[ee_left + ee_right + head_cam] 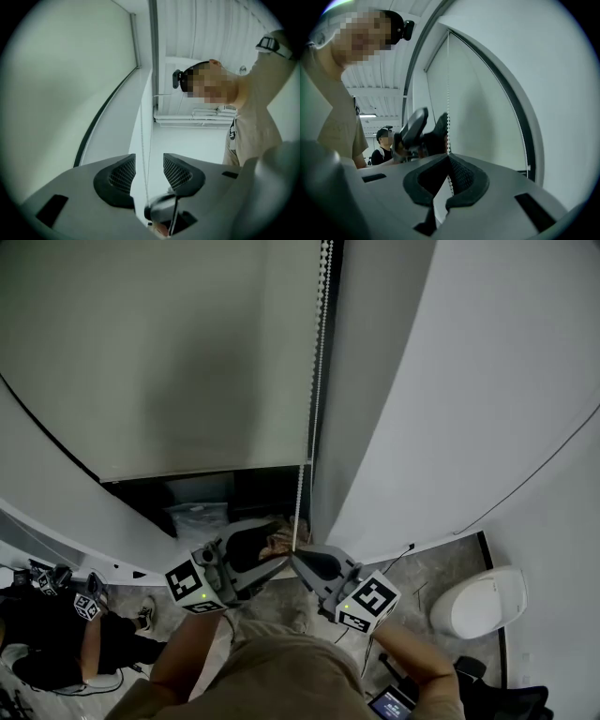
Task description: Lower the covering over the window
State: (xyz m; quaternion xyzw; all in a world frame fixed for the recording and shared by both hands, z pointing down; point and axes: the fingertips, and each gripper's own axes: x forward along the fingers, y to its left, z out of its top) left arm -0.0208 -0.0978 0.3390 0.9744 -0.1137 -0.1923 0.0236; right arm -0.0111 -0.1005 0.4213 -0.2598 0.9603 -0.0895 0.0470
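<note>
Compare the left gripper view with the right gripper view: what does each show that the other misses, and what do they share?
Only the left gripper view looks between the open jaws of the left hand-held gripper, where the bead chain runs free. Only the right gripper view looks into the right hand-held gripper, shut on that chain, and shows a second person in dark clothes behind. Both show the chain, the pale roller blind and the person wearing the head camera.
</note>
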